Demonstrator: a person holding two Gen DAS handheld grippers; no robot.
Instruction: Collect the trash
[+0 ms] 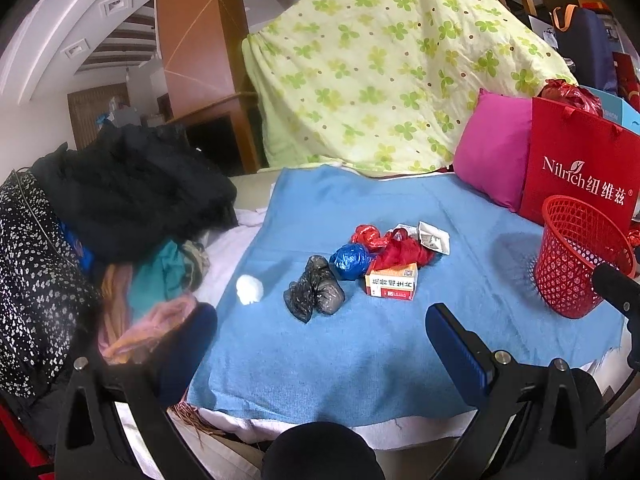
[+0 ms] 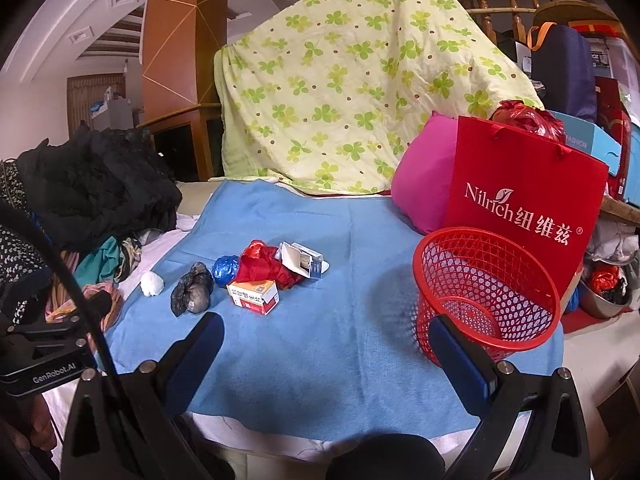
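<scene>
Left wrist view is showing your left gripper (image 1: 320,340) hanging over the near edge of the blue towel (image 1: 360,360), its jaws standing wide apart and holding nothing. Ahead of it the trash is lying in a loose cluster: a white paper ball (image 1: 249,289) sitting apart on the left, then a crumpled black bag (image 1: 314,289), a blue bag ball (image 1: 351,261) touching a red plastic bag (image 1: 394,249), and an orange-and-white medicine box (image 1: 392,281) just in front of that. A torn white packet (image 1: 433,237) is lying behind the red bag; it is possibly an opened carton, though the view is too small to tell. Your right gripper (image 2: 326,354) is also gaping fully and carrying nothing, with the red mesh basket (image 2: 486,292) standing upright just beyond its right finger, well apart from the cluster and in front of a red paper bag (image 2: 528,204).
</scene>
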